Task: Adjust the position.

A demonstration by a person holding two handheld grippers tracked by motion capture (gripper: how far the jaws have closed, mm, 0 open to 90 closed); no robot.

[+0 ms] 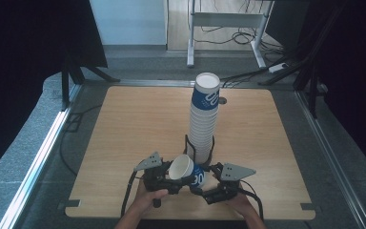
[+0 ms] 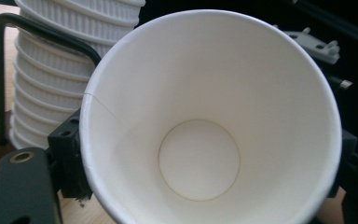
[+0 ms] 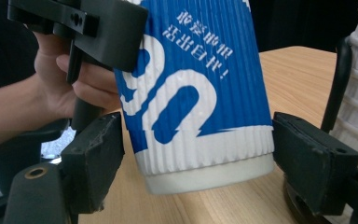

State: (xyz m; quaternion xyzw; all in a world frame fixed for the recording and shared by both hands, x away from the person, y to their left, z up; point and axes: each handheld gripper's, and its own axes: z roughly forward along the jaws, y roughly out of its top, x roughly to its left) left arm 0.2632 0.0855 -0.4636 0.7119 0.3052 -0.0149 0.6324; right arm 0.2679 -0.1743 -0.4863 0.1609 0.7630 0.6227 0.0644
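I see a single paper cup [image 1: 187, 170] tipped on its side near the front edge of the counter [image 1: 124, 143], just in front of the cup stack [image 1: 202, 119] in its black wire holder [image 1: 212, 148]. My left claw [image 1: 174, 180] is clenched on the cup's rim end. My right claw [image 3: 196, 163] straddles the cup's base, released, its pads standing just clear of the ribbed sleeve.

tall cup stack [image 1: 203, 121] in black holder [image 1: 188, 144] on wooden table [image 1: 138, 124].
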